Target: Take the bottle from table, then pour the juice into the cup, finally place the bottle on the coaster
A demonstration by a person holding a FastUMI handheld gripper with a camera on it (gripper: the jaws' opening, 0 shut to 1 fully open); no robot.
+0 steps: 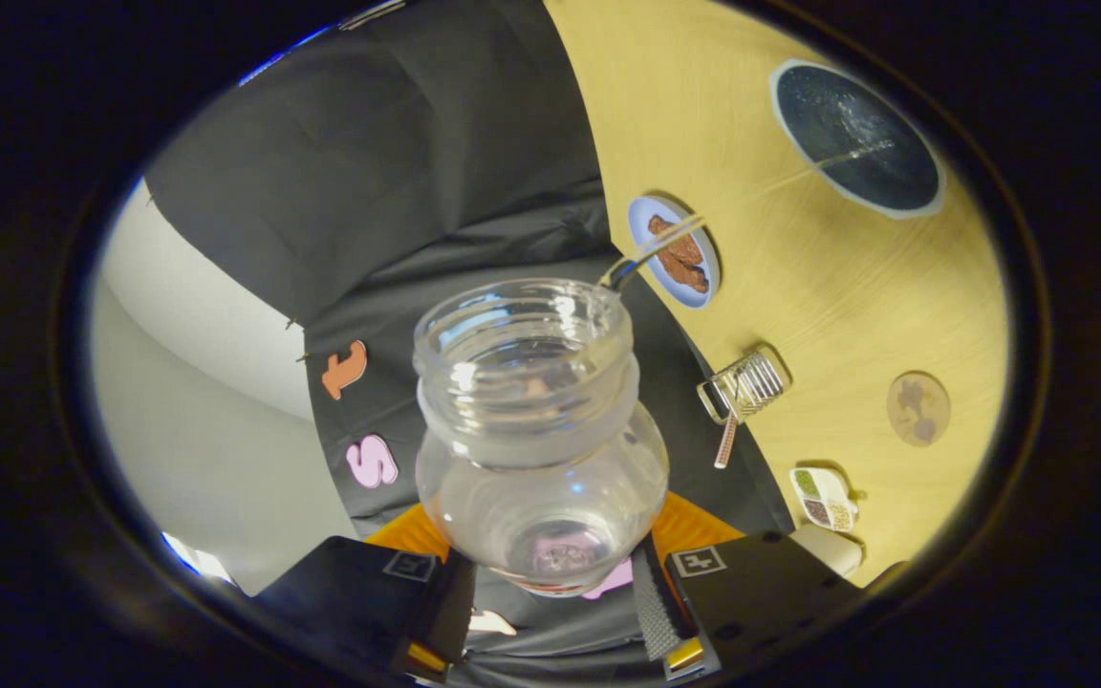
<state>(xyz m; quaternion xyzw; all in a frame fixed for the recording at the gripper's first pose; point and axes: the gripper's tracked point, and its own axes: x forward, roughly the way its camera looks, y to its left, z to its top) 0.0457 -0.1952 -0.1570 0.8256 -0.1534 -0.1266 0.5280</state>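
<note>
The gripper (550,592) holds the clear glass bottle (539,435) by its round lower body, one finger pressed to each side, so the jaws stand at a narrow setting closed around the glass. The bottle lies along the fingers with its base toward the camera and its open, threaded mouth pointing away. The whole view is rolled over, so the wooden table (799,287) rises on one side like a wall and the booth's black cloth spreads behind the bottle.

Just past the rim of the bottle's mouth sits a small blue plate (673,250) carrying brown food. A thin, clear line runs from near the mouth across that plate toward a large dark round dish (856,139) further off; it may be a stream of liquid or only a glare streak, the lens bends it too much to tell. The bottle looks nearly empty, with glass showing clear through.

Off to the side of the bottle, on the table, stands a small ribbed glass cup (744,392) with a thin striped stick (725,441) just beside it. Well apart from it lies a round brown coaster (917,409). Nearer the fingers sits a white divided dish (824,499) with green and brown fillings.
</note>
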